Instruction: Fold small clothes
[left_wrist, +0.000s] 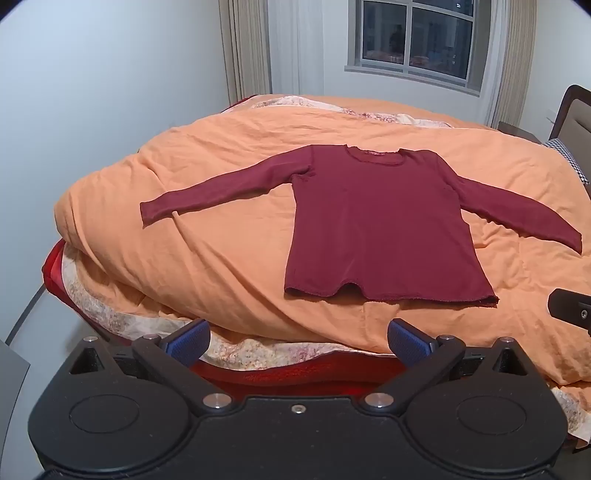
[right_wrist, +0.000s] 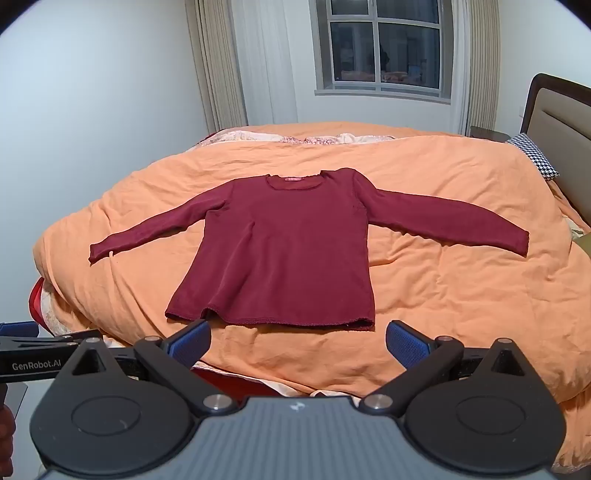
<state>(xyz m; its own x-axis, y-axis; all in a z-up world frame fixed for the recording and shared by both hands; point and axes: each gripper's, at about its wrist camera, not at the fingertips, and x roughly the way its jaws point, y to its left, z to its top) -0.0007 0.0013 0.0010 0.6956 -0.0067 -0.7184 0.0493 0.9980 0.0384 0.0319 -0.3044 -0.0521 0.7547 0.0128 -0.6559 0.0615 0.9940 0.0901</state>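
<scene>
A dark red long-sleeved top (left_wrist: 380, 225) lies flat on the orange duvet (left_wrist: 229, 236) of a bed, front up, neckline toward the window (left_wrist: 417, 37) and hem toward the cameras. Both sleeves are spread out to the sides and angle down toward the hem. The hem has a small lifted notch near its middle in the left wrist view; in the right wrist view the same bump sits nearer the hem's left end. A small label shows inside the neckline, pinker and clearer from the right wrist.

The left gripper (left_wrist: 297, 341) is held short of the hem, its blue-padded fingers (left_wrist: 188, 341) spread wide with nothing between them. The right gripper (right_wrist: 297, 341) is likewise wide open and empty, just short of the hem.

Only the right wrist view shows the left gripper's side, printed "GenRobot.AI", at its left edge, and more of the padded headboard (right_wrist: 557, 122) with a checked pillow (right_wrist: 533, 155). The left wrist view shows a dark piece of the other gripper at its right edge, and the bed's red edge (left_wrist: 51, 266).
</scene>
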